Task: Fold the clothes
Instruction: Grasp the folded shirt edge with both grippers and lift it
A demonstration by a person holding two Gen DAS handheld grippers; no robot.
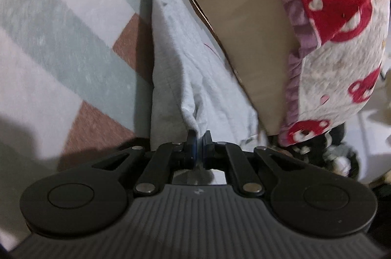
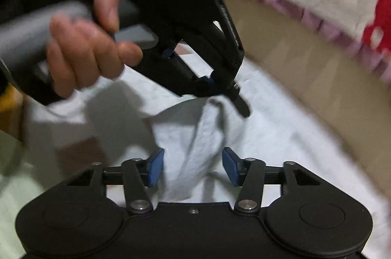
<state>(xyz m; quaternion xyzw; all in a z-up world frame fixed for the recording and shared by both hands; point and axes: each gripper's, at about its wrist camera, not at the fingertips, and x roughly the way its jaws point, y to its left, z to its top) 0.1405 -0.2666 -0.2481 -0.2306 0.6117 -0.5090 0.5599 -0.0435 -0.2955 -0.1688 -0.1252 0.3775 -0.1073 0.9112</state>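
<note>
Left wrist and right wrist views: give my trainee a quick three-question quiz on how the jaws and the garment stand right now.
1. True or false: the left gripper is shut on the light grey garment.
2. The right gripper has its jaws: A shut on cloth, B open with a fold between them, C out of view.
3. Fill in: the hand holds the other ____.

Key: 1 true; 2 B; 3 gripper.

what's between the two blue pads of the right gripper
A raised fold of the light grey garment lies between the open right gripper's blue pads, seen in the right wrist view.
</note>
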